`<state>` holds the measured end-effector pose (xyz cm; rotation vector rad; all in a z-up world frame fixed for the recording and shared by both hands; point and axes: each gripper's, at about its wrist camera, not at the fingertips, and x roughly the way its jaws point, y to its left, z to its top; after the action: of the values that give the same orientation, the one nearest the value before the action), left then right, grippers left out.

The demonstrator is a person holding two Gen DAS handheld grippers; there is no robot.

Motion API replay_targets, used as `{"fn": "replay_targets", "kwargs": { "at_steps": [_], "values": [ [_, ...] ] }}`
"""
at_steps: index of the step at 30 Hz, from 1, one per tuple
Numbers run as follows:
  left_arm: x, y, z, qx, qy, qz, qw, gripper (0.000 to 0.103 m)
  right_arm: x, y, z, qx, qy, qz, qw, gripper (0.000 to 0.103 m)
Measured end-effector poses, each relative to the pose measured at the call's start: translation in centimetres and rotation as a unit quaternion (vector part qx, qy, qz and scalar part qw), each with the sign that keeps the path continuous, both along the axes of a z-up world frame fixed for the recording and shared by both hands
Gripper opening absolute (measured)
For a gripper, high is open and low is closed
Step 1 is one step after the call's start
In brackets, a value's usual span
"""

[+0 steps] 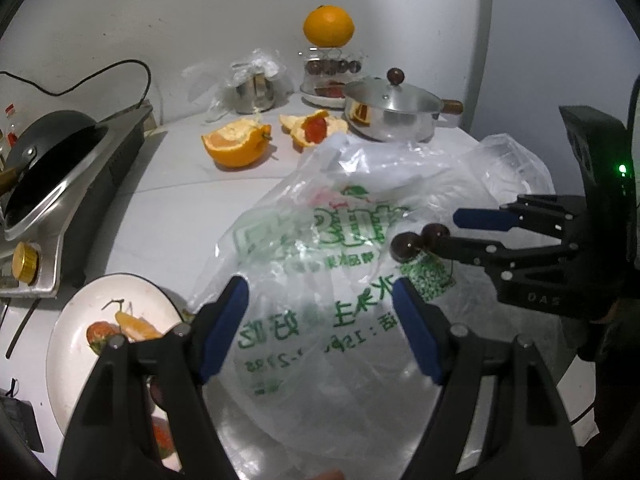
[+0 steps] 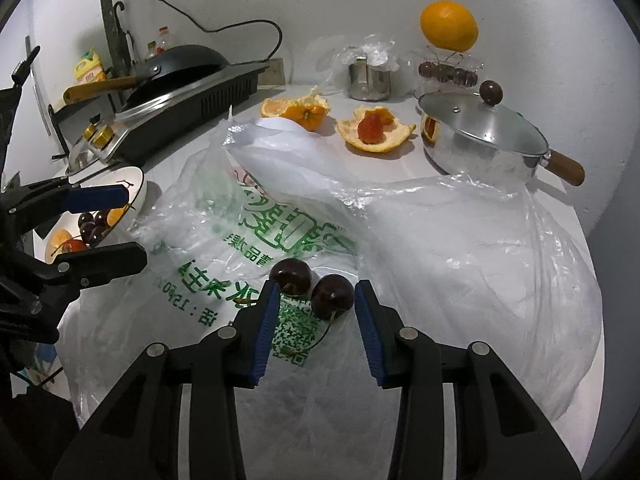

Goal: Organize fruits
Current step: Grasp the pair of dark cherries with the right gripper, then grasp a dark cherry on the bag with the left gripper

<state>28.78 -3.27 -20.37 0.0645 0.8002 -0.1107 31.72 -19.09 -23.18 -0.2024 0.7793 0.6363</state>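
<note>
The right claw (image 2: 316, 320) is held open, its blue-padded fingers set either side of two dark red cherries (image 2: 312, 290) that lie touching on a crumpled clear plastic bag with green print (image 2: 400, 240); nothing is gripped yet. The left claw (image 1: 320, 328) is likewise open and empty, hanging over the same bag. Just beside the bag, at the worktop's left edge, a white round plate (image 1: 76, 320) already carries cherries, orange segments and a red fruit, so part of the sorting is judged done. Left to deal with, toward the back edge, are the torn orange peels (image 2: 298, 110), a strawberry in a peel cup (image 2: 370, 128) and a whole orange (image 2: 449, 26) perched on a clear container.
</note>
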Motion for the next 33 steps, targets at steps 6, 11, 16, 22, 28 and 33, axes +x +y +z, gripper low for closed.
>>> {"fn": "replay_targets", "kwargs": {
  "at_steps": [6,11,16,22,28,33],
  "values": [
    [0.5,-0.3,-0.2,-0.003,0.006,0.004,1.0,0.076,0.8,0.4,-0.8,-0.016,0.008,0.004,1.0,0.037],
    [1.0,-0.9,-0.1,-0.001,0.008,0.0,1.0,0.076,1.3,0.7,-1.4,-0.027,0.012,0.005,1.0,0.033],
    [1.4,-1.8,-0.1,0.001,0.01,-0.007,0.9999,0.076,1.4,0.7,-2.1,-0.035,0.015,0.009,0.999,0.029],
    [2.4,-3.3,-0.6,0.003,0.023,-0.024,0.9994,0.076,1.1,0.2,-1.8,-0.027,0.006,0.017,0.999,0.028],
    [3.5,-4.2,-1.0,0.002,0.034,-0.021,0.9992,0.076,0.4,-1.4,-0.6,0.002,-0.005,0.017,1.0,0.028],
    [4.3,-5.3,-1.0,-0.005,0.037,-0.031,0.9988,0.076,0.1,-2.9,0.7,0.017,-0.02,0.009,1.0,0.028]
  ]
}}
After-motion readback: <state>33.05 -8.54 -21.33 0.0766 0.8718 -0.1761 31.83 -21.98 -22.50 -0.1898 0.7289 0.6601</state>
